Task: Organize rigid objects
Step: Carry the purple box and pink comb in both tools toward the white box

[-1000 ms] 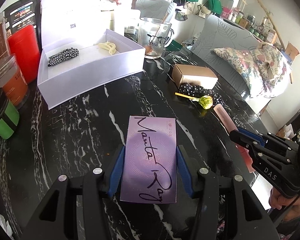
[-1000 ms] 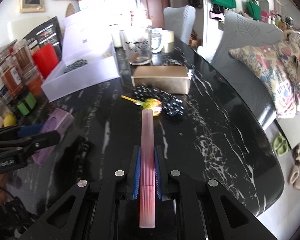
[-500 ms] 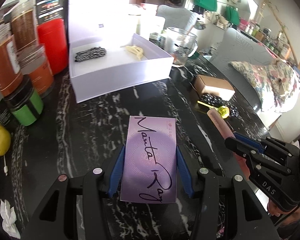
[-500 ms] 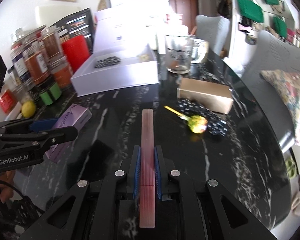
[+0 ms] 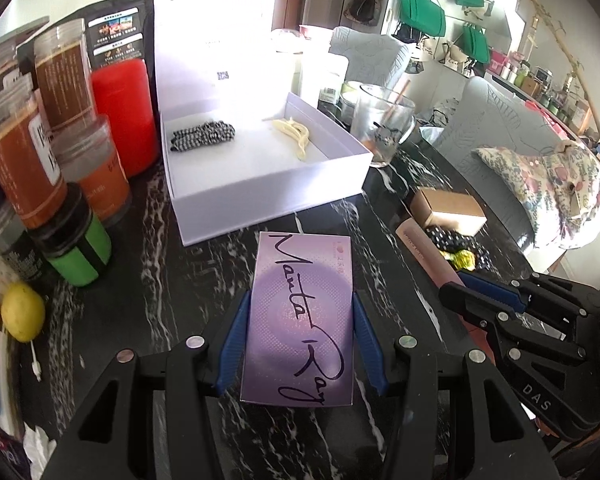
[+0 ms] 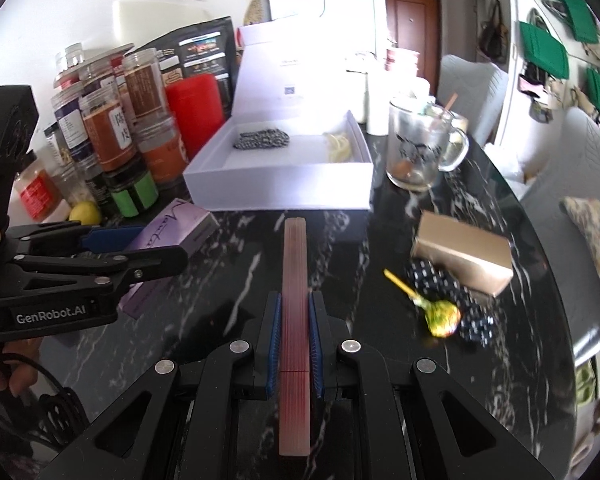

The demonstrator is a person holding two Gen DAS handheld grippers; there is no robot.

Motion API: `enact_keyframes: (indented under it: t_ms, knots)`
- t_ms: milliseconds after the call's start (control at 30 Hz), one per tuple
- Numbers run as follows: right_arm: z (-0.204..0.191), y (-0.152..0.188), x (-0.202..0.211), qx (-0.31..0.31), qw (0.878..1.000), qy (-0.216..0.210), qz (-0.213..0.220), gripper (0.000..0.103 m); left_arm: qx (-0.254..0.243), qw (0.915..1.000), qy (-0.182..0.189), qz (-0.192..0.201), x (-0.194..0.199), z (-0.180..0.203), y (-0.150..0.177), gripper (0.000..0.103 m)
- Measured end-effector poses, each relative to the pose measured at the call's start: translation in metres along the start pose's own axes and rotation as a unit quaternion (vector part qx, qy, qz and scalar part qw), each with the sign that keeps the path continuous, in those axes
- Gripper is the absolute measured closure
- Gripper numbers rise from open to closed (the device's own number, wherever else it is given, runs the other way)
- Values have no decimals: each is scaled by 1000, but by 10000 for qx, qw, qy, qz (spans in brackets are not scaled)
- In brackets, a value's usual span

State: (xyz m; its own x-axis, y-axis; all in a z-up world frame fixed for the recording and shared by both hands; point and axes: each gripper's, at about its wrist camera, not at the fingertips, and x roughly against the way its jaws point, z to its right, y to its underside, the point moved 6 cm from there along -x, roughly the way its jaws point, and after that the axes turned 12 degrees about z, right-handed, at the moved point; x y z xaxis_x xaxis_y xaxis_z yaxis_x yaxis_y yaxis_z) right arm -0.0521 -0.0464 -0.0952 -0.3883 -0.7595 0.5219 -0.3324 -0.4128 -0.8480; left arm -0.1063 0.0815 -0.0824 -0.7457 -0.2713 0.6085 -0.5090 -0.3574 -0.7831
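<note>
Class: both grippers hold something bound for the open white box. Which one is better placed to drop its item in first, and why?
Probably left. The left gripper holds the purple box straight before the white box; the right gripper, holding the pink comb, sits further back.

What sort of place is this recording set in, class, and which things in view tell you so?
Most likely a lived-in home, a dining or living area: a black marble table crowded with food jars, a glass mug, and a sofa with a floral cushion.

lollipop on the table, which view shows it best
The right wrist view: the lollipop lies in plain sight, yellow stick and wrapped head, against the dotted black cloth. The left wrist view catches only a bit of its yellow-green wrapper past the pink comb.
</note>
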Motion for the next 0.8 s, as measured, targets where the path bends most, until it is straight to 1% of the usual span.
enact_keyframes:
  t_ms: [167,433,533,800]
  knots:
    - [-5,-15,-9,78,9998,-174,42,90,0,9999,-122,57,-5,-10,-17,53]
    - [-12,-42,-22,288,9988,-358,162,90,-24,9996,-126,244,-12,-18,-46,53]
    - [-14,-53,-26,371,9982,-398,249,90,-119,9991,-228,338,-17,-21,-57,53]
    - [-14,-81,-38,512,9965,-508,413,90,-110,9982,-267,522,-30,-29,-86,53]
